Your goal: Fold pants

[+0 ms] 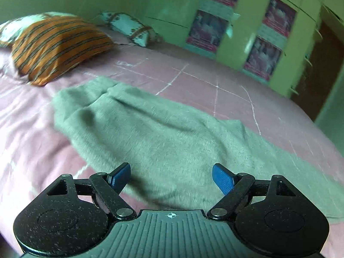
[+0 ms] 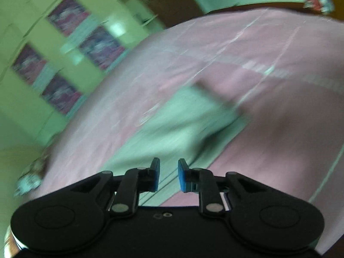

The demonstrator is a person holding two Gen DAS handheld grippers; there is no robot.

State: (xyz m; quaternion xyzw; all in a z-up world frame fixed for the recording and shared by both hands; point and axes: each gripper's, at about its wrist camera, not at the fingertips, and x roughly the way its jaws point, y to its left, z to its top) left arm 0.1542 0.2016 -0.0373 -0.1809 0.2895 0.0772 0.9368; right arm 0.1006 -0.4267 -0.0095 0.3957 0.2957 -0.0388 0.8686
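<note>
Grey-green fleece pants (image 1: 163,133) lie spread across the pink bedsheet (image 1: 32,129), one end bunched toward the pillows. My left gripper (image 1: 171,177) hovers just above their near edge, its blue pads wide apart with nothing between them. The right wrist view is blurred by motion. There the pants (image 2: 182,126) show as a pale green strip running away from my right gripper (image 2: 169,175). Its blue pads stand a small gap apart, with only cloth seen beyond the gap and nothing pinched.
An orange striped pillow (image 1: 56,47) and a white patterned pillow (image 1: 131,28) lie at the head of the bed. Green cupboards with pink posters (image 1: 264,58) line the far side. A brown door opening (image 1: 318,68) is at the right.
</note>
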